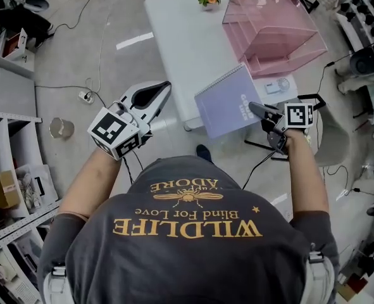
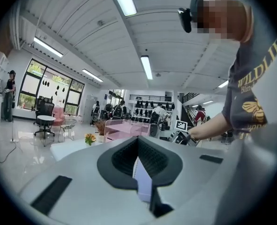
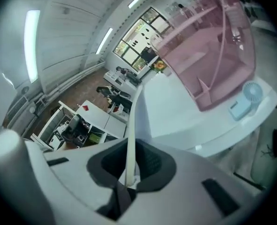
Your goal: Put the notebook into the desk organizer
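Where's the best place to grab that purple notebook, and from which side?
Grip the plain corner opposite the spiral binding, coming from the person's right with jaws across the covers. The notebook is thin and flat, so it slips between jaws edge-on, while the coil is bumpy. The right gripper is shut on that corner.

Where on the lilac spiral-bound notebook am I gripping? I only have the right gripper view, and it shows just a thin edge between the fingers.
Observer: The right gripper holds the lilac spiral-bound notebook by a corner on the side opposite its spiral binding.
Operator: Is it flat on the table?
Observer: It overhangs the white rectangular table's near edge by one corner.
Operator: And the other one?
Observer: The left gripper is beside the table's left edge, well apart from the notebook.
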`<action>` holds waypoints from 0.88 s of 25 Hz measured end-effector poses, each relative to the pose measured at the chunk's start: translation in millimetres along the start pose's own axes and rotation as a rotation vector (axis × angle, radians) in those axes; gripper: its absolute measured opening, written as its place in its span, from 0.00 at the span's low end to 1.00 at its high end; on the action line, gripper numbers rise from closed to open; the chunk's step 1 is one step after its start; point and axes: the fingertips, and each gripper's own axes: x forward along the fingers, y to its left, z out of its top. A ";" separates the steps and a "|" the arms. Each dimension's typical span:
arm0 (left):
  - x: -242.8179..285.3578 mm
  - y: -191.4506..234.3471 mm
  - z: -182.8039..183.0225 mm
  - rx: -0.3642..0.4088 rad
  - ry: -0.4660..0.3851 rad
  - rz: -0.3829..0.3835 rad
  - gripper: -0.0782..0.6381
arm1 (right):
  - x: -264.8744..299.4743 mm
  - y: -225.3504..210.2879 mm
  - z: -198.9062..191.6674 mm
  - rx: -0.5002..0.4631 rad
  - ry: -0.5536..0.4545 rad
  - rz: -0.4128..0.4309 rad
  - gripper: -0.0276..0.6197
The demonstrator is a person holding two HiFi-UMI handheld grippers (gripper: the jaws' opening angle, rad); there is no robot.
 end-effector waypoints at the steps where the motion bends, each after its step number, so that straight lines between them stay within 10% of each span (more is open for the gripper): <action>1: 3.2 -0.7 8.3 0.016 -0.008 -0.010 0.11 | -2.5 12.2 11.6 -0.030 -0.015 0.008 0.09; 11: 97.4 3.7 93.4 0.101 -0.115 0.022 0.11 | -66.2 81.0 171.1 -0.320 -0.113 0.141 0.09; 22: 225.4 39.3 144.7 0.130 -0.136 0.080 0.11 | -129.9 64.0 358.9 -0.423 -0.235 0.157 0.09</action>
